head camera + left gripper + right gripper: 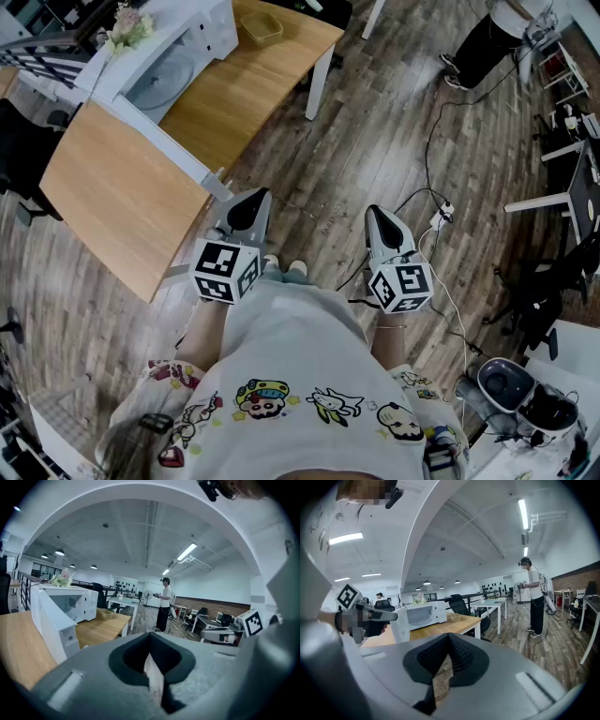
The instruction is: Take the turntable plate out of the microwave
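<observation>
Left gripper (251, 206) and right gripper (379, 223) are pressing their jaws together, empty; the turntable plate (157, 80) is lying flat inside the open microwave (211, 23), ahead-left of both.

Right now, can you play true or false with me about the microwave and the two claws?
1. The microwave has its door open. True.
2. The left claw holds the turntable plate. False: it is shut on nothing, and the plate lies inside the microwave.
3. The right claw is wide open. False: it is shut and empty.
4. Flowers sit on top of the microwave. True.
</observation>
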A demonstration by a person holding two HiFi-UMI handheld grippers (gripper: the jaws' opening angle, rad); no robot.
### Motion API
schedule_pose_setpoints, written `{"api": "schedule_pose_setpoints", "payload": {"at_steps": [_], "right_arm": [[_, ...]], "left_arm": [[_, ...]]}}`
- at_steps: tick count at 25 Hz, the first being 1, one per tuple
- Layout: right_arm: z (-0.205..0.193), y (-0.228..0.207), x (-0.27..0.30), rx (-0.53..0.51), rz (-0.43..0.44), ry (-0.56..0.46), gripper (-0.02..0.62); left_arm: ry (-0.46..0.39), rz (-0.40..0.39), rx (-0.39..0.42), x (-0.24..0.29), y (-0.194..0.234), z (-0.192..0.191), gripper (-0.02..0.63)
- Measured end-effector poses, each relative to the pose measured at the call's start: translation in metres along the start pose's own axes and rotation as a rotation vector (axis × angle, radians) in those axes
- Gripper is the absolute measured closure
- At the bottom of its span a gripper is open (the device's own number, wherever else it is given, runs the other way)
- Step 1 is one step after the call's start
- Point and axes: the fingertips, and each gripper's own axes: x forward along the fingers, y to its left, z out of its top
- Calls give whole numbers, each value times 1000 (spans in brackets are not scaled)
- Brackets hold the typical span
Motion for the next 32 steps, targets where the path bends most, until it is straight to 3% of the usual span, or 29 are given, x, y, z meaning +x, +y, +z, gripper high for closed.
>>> {"api": "schedule_pose_setpoints", "payload": {"at_steps": [4, 9, 18, 32], "right_arm": [[0, -11, -9, 18, -11, -13, 586], [1, -10, -17, 31, 36, -29, 586], [-2, -15, -23, 56, 71, -38, 532], [5, -44, 30, 81, 94, -8, 466]], "left_arm": [[-17, -5, -10, 6, -11, 1, 606], [-31, 21, -4, 3, -22, 1, 606], [-40, 53, -22, 2, -28, -2, 580], [-45, 67, -40, 63, 7, 14, 505]]}}
